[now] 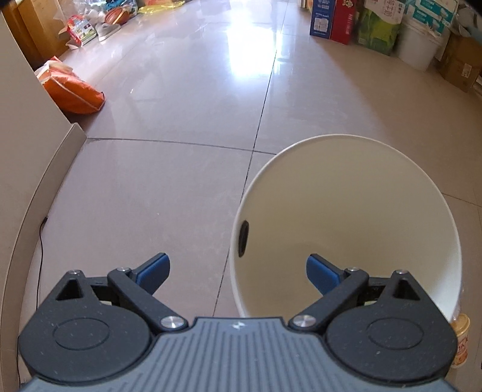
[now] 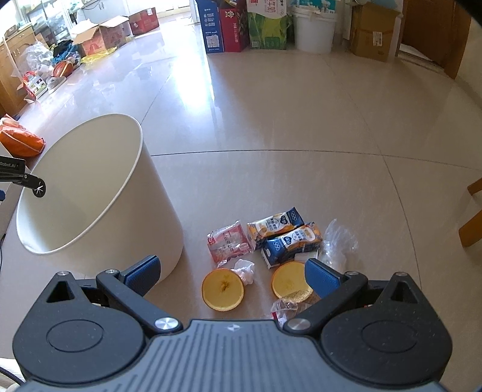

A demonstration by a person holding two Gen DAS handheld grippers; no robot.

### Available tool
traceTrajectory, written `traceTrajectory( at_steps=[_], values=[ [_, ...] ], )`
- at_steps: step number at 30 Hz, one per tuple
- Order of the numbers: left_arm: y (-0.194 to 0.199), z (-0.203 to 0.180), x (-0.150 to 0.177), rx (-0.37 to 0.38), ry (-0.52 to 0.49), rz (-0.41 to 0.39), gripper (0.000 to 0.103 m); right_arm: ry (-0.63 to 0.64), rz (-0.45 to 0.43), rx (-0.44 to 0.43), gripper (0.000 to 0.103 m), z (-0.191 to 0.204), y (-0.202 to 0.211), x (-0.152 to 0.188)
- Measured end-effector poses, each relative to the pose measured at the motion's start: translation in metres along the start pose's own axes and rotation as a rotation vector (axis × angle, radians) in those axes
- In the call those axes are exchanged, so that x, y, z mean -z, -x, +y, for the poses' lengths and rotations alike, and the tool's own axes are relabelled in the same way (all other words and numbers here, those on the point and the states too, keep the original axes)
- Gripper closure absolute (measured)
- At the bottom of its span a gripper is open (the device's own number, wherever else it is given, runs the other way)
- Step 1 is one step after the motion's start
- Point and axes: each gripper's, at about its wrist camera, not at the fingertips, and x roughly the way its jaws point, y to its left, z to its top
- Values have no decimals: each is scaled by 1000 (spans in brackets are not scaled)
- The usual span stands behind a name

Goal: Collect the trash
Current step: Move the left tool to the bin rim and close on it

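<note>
A white bin stands on the tiled floor, and its inside looks empty. Right of it lies a heap of trash: two orange peel halves, a pink wrapper, two blue-and-orange snack packs, a crumpled white tissue and clear plastic. My right gripper hangs open just above the peels, holding nothing. My left gripper is open over the bin's near rim, also with nothing in it.
Boxes and a white bucket line the far wall. An orange bag lies by a cabinet corner at the left. A basketball and open cartons sit at the far left. A wooden chair leg is at the right.
</note>
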Motion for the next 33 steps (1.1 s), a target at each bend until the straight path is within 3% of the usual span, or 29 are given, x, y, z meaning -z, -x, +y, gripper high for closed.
traceTrajectory(
  at_steps=[3,7,10,14,22,25,30,33],
  values=[
    [-6,1,2,-8,-5,-28,11,-16,4,-7,0,-3,-2,3],
    [-18,2,-5,-9,1,-7,31,-27,13,-9,0,-6,-6,9],
    [-26,-1,-8,-12,-23,7,35,-34,21,-7,0,-6,-9,12],
    [-35,-2,-9,-19,-51,9,49,-44,32,-9,0,-6,-14,16],
    [-32,-5,1,-31,-85,-75,49,-62,42,-29,0,-8,-26,23],
    [-32,-7,5,13,-74,-78,49,-62,49,-32,0,-7,-28,25],
    [-32,-11,0,5,-96,-55,48,-72,52,-35,0,-9,-29,27],
    [-28,-15,0,65,-110,-63,37,-77,55,-29,0,-10,-30,27]
  ],
)
